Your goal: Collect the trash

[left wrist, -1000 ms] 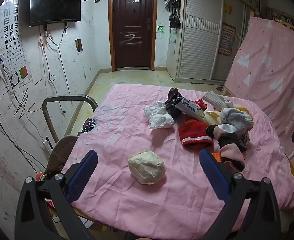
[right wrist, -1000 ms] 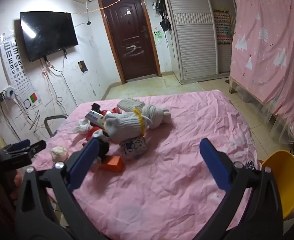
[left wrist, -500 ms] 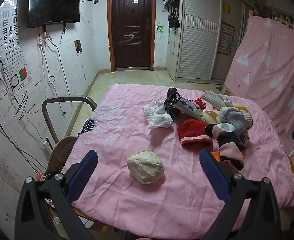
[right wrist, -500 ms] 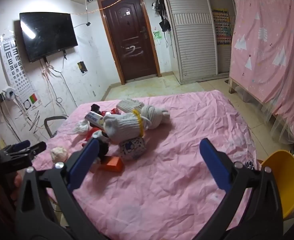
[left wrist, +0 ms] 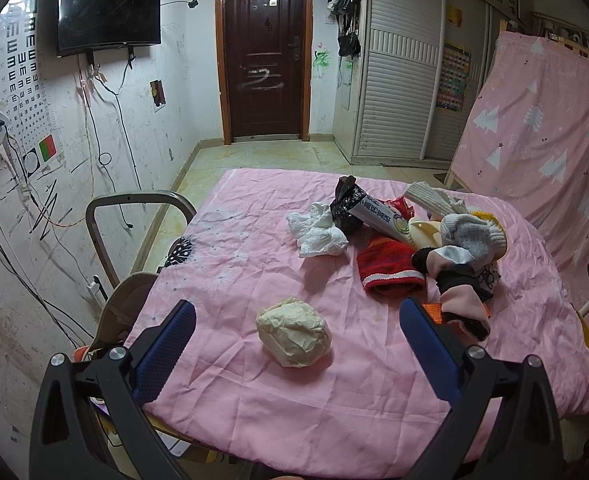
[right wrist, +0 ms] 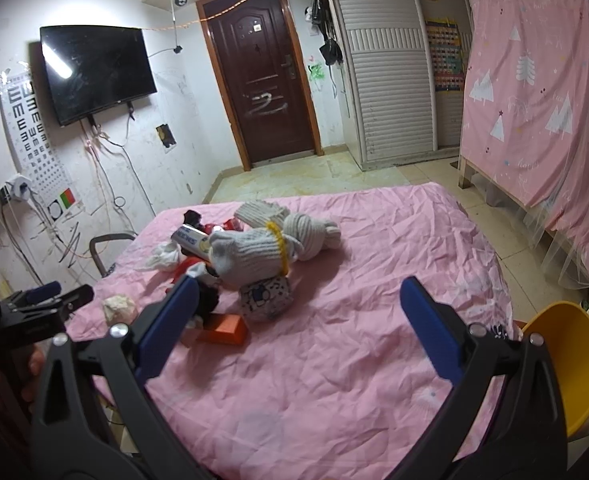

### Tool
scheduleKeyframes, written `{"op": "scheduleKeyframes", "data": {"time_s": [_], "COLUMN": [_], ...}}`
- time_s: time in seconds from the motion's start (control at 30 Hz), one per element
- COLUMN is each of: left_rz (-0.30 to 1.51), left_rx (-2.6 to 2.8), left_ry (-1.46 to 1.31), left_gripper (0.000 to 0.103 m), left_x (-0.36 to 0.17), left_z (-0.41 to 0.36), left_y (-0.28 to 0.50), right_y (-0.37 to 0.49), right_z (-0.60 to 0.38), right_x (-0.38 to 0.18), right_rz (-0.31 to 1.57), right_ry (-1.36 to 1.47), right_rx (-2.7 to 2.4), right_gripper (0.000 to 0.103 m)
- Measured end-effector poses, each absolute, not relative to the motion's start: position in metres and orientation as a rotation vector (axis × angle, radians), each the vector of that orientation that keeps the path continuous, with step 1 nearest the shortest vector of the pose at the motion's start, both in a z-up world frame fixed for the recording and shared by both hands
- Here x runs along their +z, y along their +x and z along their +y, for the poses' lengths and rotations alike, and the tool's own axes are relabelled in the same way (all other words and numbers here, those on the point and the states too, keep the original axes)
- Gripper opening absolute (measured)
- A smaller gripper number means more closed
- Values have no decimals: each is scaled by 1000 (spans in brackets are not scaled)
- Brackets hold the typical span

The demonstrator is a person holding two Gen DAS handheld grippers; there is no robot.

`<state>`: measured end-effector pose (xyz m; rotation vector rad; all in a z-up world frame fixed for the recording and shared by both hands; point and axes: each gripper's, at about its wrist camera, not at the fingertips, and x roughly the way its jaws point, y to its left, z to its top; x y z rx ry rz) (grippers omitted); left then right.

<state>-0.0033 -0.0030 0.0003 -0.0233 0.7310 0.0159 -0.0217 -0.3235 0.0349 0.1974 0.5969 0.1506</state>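
A crumpled cream paper ball [left wrist: 293, 337] lies on the pink-covered table [left wrist: 254, 412], just ahead of and between the open fingers of my left gripper [left wrist: 294, 342]. It shows small in the right wrist view [right wrist: 119, 306]. Further back lie a crumpled white tissue [left wrist: 318, 231], a black plastic bag [left wrist: 344, 206] and a printed wrapper tube [left wrist: 380, 218]. My right gripper [right wrist: 294, 320] is open and empty above the table's bare right half. The left gripper shows at the left edge of the right wrist view [right wrist: 50, 298].
A pile of socks, a red knit hat [left wrist: 388, 268] and an orange box [right wrist: 224, 328] sits mid-table. A metal-framed chair [left wrist: 134, 208] stands at the table's left, a yellow chair [right wrist: 570, 356] at its right. A pink curtain [right wrist: 542, 92] hangs to the right.
The left gripper has drifted slightly; the paper ball sits a touch nearer between its fingers. The right gripper has barely moved. Both stay open.
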Motion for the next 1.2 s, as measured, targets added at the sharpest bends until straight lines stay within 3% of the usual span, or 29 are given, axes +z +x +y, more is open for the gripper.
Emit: {"op": "scheduleKeyframes", "data": {"time_s": [1.2], "left_rz": [734], "left_rx": [16], "left_ry": [-18], "left_gripper": [93], "left_x": [1], "left_z": [-1], "left_y": [-4], "right_y": [-23], "right_z": [-325], "right_x": [37], "right_rz": [592], "right_ry": [198], "right_rx": [151], "right_gripper": [97]}}
